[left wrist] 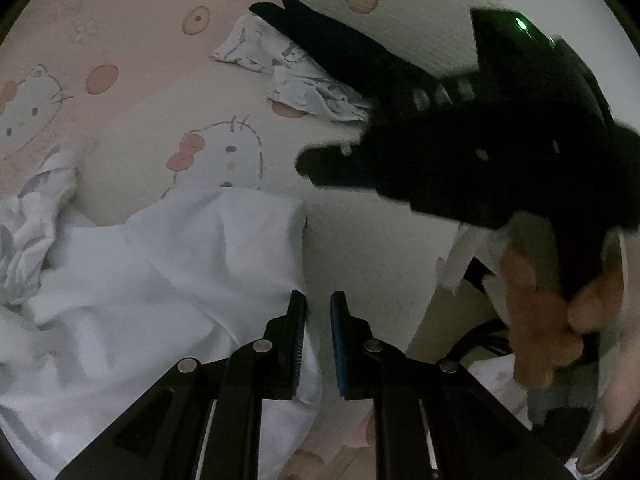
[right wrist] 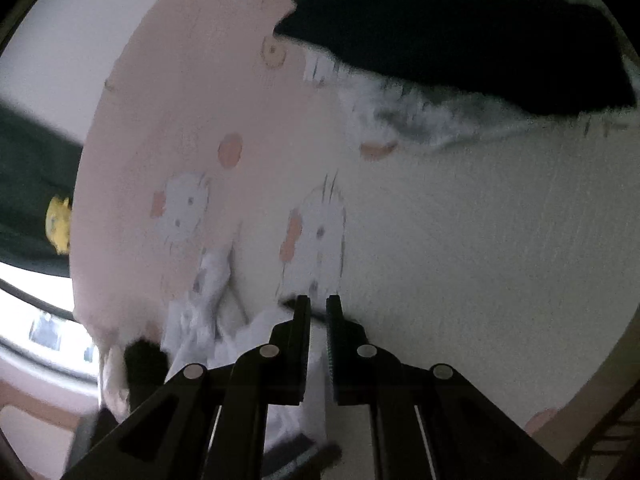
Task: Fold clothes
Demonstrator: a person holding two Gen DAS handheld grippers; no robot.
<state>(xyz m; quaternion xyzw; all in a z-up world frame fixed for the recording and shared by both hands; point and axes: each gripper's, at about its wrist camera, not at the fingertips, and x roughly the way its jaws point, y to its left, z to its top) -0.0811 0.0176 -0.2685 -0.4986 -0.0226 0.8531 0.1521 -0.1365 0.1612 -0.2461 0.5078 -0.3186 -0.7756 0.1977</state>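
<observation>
Nearest your left-hand camera, the left tool point(left wrist: 318, 344) pinches the edge of a white garment point(left wrist: 168, 264), its jaws drawn almost together on the cloth, which spreads rumpled away to the left across a bed sheet point(left wrist: 152, 92) printed with cartoon cat faces and pink dots. Your right tool point(left wrist: 304, 166) shows as a black shape crossing that view from the right, with a green light on its body and your hand point(left wrist: 548, 320) gripping its handle at the lower right. Beyond it, a small patterned white cloth point(left wrist: 280, 68) lies crumpled on the sheet, partly under a black garment point(left wrist: 332, 44).

From your right-hand camera, blurred, the right tool point(right wrist: 318, 344) has its jaws pressed nearly together with white fabric point(right wrist: 316, 392) showing between them and bunched to the left. The black garment point(right wrist: 460, 40) lies at the far side of the sheet point(right wrist: 460, 220), with the patterned cloth point(right wrist: 400, 116) just beneath its edge.
</observation>
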